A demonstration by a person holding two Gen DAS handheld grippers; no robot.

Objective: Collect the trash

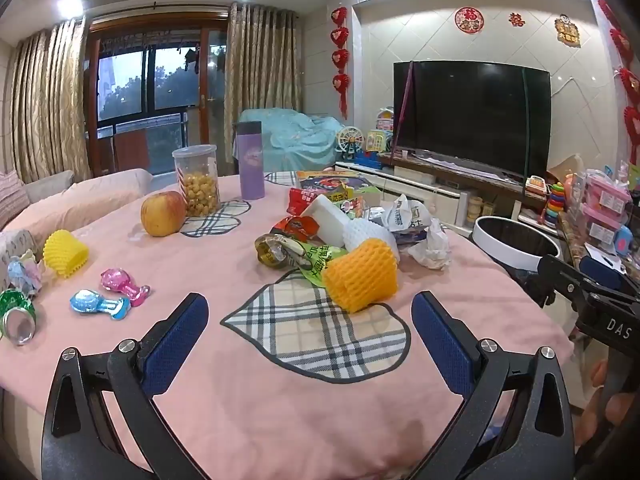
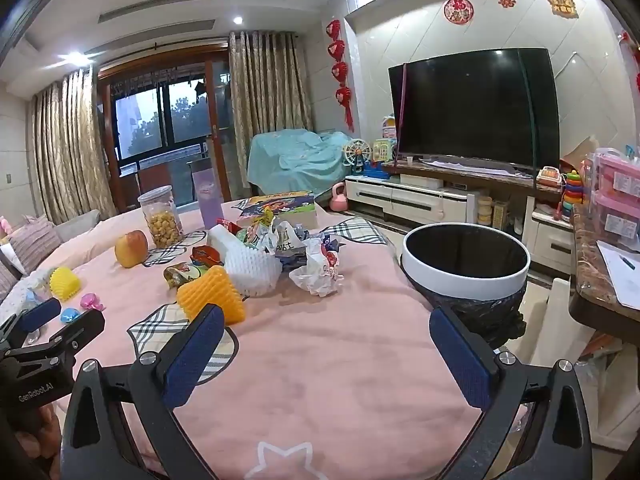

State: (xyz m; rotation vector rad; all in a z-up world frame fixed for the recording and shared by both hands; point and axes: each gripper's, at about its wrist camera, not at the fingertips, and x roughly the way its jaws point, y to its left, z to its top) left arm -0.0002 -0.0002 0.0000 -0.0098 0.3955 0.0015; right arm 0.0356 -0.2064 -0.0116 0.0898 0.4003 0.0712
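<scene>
A heap of trash lies mid-table: an orange foam fruit net (image 1: 361,280) (image 2: 211,295), a white foam net (image 1: 370,234) (image 2: 252,270), snack wrappers (image 1: 296,254) and crumpled paper (image 2: 318,272). A yellow foam net (image 1: 66,253), two foil wrappers (image 1: 100,305) and a crushed green can (image 1: 16,314) lie at the left. My left gripper (image 1: 310,322) is open and empty, just short of the orange net. My right gripper (image 2: 326,340) is open and empty over the pink cloth. A white-rimmed bin with a black bag (image 2: 466,266) (image 1: 516,246) stands at the table's right edge.
An apple (image 1: 163,213), a snack jar (image 1: 197,180), a purple flask (image 1: 251,160) and a picture book (image 2: 280,204) stand at the back of the pink tablecloth (image 2: 340,360). A TV (image 2: 476,108) and toy shelves are to the right; a sofa (image 1: 80,196) is to the left.
</scene>
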